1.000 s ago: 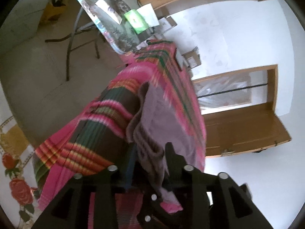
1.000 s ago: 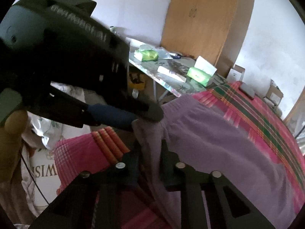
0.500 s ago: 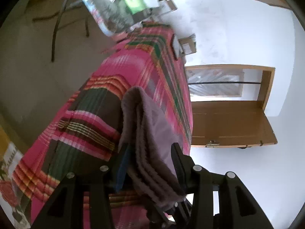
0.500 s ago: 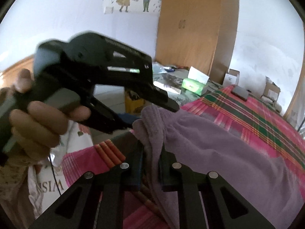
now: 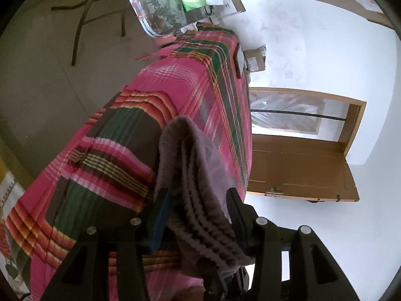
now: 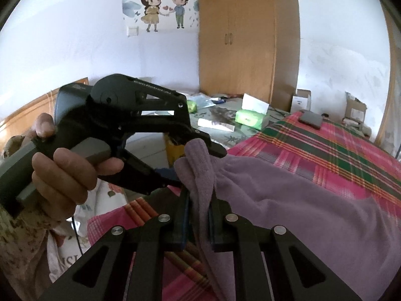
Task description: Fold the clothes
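A purple fleece garment (image 6: 288, 195) lies on a bed with a pink, green and brown plaid cover (image 6: 325, 140). My right gripper (image 6: 198, 198) is shut on a bunched edge of the garment, lifted off the bed. My left gripper (image 5: 195, 198) has the ribbed, bunched end of the same garment (image 5: 198, 175) between its fingers with some gap each side. In the right wrist view the left gripper (image 6: 200, 165) is held by a hand right beside the right one, its fingers spread around the cloth.
A glass-topped table (image 6: 225, 125) with green tissue packs (image 6: 249, 119) stands beyond the bed corner. A dark phone (image 6: 310, 120) lies on the far bed edge. A wooden wardrobe (image 6: 248, 37), cardboard boxes (image 6: 353, 107) and a wooden door (image 5: 300, 165) line the walls.
Both grippers have risen with the bunched garment edge. The left gripper's fingers have spread apart around the cloth, and the hand holding it has dropped lower in the right wrist view.
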Demonstrator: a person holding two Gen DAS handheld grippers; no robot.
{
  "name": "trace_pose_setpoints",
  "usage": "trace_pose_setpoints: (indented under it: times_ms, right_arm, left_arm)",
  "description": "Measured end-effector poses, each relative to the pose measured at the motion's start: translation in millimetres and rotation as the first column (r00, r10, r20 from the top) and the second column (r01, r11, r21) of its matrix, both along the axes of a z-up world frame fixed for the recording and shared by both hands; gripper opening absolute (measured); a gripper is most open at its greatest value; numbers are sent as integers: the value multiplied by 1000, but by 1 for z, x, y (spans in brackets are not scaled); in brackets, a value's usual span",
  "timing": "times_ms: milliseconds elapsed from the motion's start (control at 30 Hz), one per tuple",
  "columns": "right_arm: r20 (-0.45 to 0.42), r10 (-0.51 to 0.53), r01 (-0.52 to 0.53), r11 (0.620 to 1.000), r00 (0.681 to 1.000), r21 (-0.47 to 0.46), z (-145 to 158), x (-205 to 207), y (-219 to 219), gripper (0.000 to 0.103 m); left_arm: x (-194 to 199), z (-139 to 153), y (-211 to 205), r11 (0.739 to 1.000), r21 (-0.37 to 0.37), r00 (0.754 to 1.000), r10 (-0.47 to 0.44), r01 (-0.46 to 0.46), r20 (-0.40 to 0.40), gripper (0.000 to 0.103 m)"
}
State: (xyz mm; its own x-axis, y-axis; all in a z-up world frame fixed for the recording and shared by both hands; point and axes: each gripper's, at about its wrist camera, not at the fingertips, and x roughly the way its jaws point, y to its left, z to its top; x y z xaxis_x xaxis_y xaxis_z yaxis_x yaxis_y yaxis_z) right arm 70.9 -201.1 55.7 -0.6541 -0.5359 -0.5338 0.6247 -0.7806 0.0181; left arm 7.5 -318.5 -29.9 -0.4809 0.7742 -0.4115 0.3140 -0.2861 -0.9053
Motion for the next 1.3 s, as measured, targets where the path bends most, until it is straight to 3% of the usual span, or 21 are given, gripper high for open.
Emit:
trace_pose_setpoints:
  times_ms: [267,433,533,800,933,1000,1133,1300]
  right_arm:
    - [-26,-26,25,999,999,-41,5,2,8,12]
    - [-32,-32,31,999,999,-42,6,1,8,12]
    - [-33,-42,40,998,999,-54,7,0,10,12]
    - [-34,-40,39,998,999,-49,6,0,9,12]
    - [-31,-36,35,998,999,-45,5,0,8,12]
    - [-30,-33,32,999,999,-44,5,0,7,12]
    - [-27,-26,25,999,999,-42,4,0,6,12]
    - [-29,-22,20,999,999,-42,4,1,6,12]
  left_arm:
    - [-4,5,2,1000,17,1000,-14,14,-6,47]
    - [18,17,-19,998,19,996,68,-67,-51,48]
    - [27,11,-23,997,0,997,79,-79,-24,51]
    - [21,-18,-11,988,142,998,59,-59,11,55]
    - [17,-18,-14,977,197,996,89,-82,-29,55]
    - [18,-21,-18,958,262,990,133,-115,-50,61]
    - [16,-23,-19,958,252,987,155,-137,-51,64]
    - [5,-20,-10,965,246,993,106,-88,-61,64]
